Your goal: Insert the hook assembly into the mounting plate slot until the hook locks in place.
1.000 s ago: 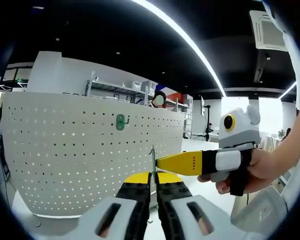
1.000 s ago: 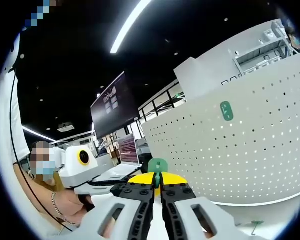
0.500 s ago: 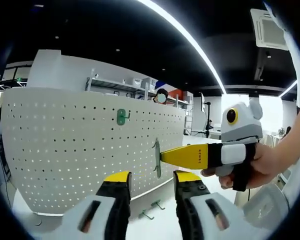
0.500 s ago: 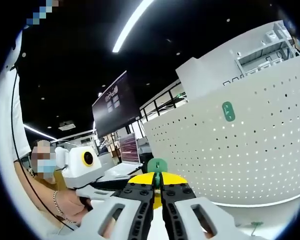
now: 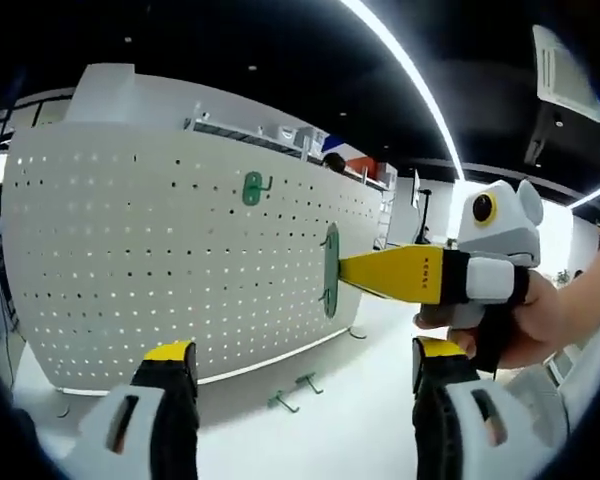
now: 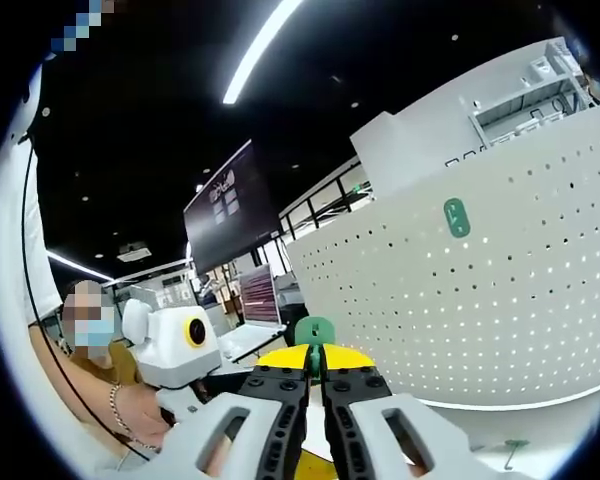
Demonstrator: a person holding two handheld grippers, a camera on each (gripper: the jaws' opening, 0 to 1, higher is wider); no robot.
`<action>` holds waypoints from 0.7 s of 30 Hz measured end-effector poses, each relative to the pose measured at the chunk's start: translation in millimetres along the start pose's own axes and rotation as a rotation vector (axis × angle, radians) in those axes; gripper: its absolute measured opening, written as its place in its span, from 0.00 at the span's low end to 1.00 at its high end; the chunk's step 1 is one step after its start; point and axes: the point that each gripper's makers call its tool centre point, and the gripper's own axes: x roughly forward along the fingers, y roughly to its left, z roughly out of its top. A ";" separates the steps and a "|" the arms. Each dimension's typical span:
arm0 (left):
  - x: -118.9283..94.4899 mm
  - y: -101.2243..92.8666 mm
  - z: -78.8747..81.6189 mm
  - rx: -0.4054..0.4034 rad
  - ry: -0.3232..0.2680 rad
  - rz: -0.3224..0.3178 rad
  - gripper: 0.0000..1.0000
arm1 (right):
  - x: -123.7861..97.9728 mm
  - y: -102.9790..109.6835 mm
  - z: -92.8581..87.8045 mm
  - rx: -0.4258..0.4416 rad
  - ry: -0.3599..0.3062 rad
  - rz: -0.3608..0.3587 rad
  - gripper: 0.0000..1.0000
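Note:
The white perforated mounting plate (image 5: 130, 270) stands upright on the table and carries one green hook (image 5: 252, 187) near its top. My right gripper (image 5: 345, 273) comes in from the right, shut on a second green hook assembly (image 5: 330, 268) held on edge just in front of the plate. My left gripper (image 5: 305, 355) stands open below it, jaws wide apart and gripping nothing. In the right gripper view, my right gripper (image 6: 314, 372) pinches the green hook assembly (image 6: 313, 333), with the plate (image 6: 500, 300) and its mounted hook (image 6: 457, 217) to the right.
Several loose green hooks (image 5: 280, 402) lie on the white table (image 5: 360, 420) at the plate's foot; another loose hook (image 6: 513, 450) shows at lower right. A person (image 6: 100, 380) stands at the left, with a screen and desks behind.
My left gripper went from shut on the hook assembly to wide open and drew back. The hook assembly stays in my right gripper, now slightly higher and nearer the plate.

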 end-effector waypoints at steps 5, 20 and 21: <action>-0.9 1.1 -0.7 0.007 0.002 0.007 0.91 | -0.1 0.1 0.0 -0.004 0.000 -0.002 0.01; -1.0 1.9 -7.6 -0.005 0.029 0.007 0.88 | -30.4 -66.1 14.9 -0.290 0.060 -0.418 0.01; -0.9 1.8 -8.0 -0.004 0.030 0.007 0.89 | -30.0 -66.0 14.6 -0.290 0.061 -0.417 0.01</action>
